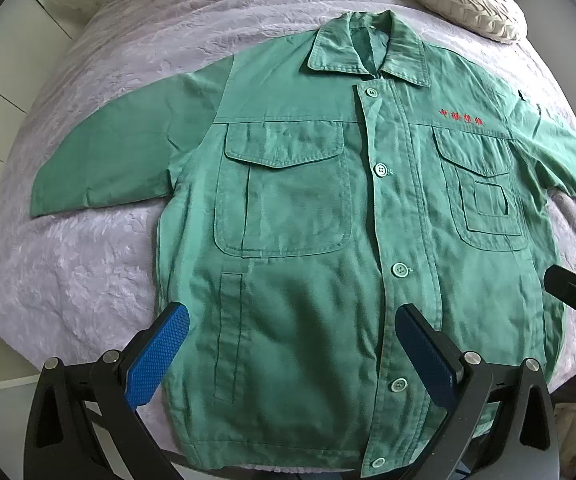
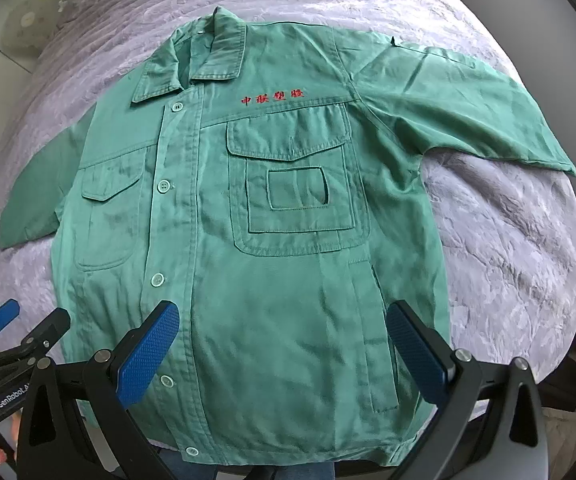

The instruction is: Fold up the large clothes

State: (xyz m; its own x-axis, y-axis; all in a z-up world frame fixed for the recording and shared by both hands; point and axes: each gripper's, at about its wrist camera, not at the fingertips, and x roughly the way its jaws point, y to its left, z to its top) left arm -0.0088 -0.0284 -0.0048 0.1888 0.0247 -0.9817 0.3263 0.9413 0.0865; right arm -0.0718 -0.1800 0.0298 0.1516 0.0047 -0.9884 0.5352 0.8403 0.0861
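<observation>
We have the green cotton work jacket (image 1: 308, 208) spread flat, front up and buttoned, on the bed's pale lilac quilted cover (image 1: 88, 264). Its long axis runs away from us: hem at the near edge of the bed, collar (image 1: 368, 48) at the far end, just short of the cream round cushion (image 1: 464, 0). The two sleeves reach out sideways, the left sleeve (image 1: 120, 160) and the right sleeve (image 2: 468, 108), each lying flat and clear of the body.

Both tongs hover over the hem, ahead of which the whole jacket lies. Our left tongs (image 1: 292, 356) stand wide, holding nothing, over the left front panel, so they are nearer the left sleeve. Our right tongs (image 2: 284, 348) are equally wide and bare, over the right panel below the chest pocket (image 2: 296, 192), nearer the right sleeve. We judge folding has not begun; each sleeve falls to the tongs on its own side.
</observation>
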